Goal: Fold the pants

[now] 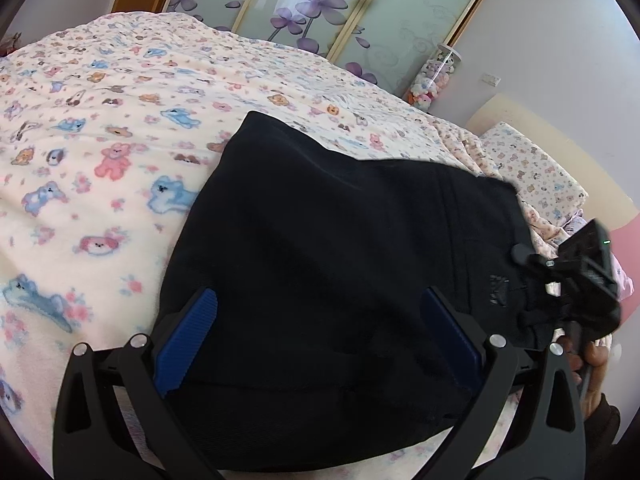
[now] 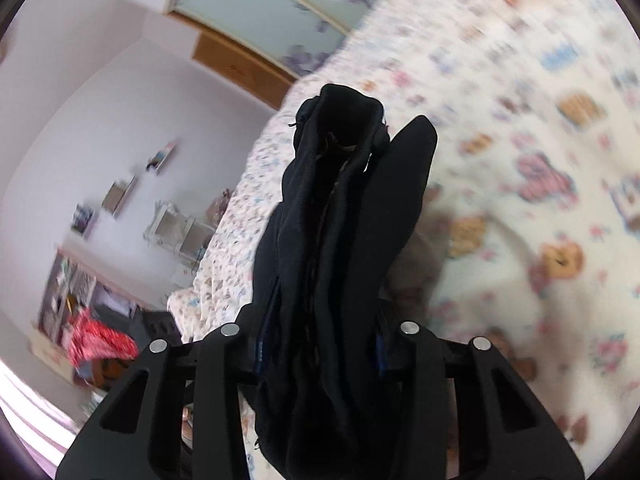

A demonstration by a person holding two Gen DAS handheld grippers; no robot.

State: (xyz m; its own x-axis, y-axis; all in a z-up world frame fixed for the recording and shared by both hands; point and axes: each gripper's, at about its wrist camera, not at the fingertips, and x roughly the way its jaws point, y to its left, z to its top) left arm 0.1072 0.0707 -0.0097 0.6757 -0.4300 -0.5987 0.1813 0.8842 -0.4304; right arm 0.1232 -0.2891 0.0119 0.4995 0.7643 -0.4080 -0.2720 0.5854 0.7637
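Note:
The black pants (image 1: pixel 340 264) lie in a folded bundle on the bed with the bear-print blanket (image 1: pixel 100 128). My left gripper (image 1: pixel 320 332) is open, its blue fingers (image 1: pixel 188 340) standing wide apart over the near edge of the pants. My right gripper (image 1: pixel 580 280) shows at the right end of the pants in the left wrist view. In the right wrist view it (image 2: pixel 320 344) is shut on a thick bunch of the black pants (image 2: pixel 340 220), which rises between the fingers above the blanket (image 2: pixel 520 160). That view is blurred.
A sliding wardrobe with purple flower glass (image 1: pixel 320 12) stands behind the bed. A pillow (image 1: pixel 532 168) lies at the right. A jar of plush toys (image 1: pixel 432 76) stands by the wall. Shelves and a red item (image 2: pixel 100 344) are beside the bed.

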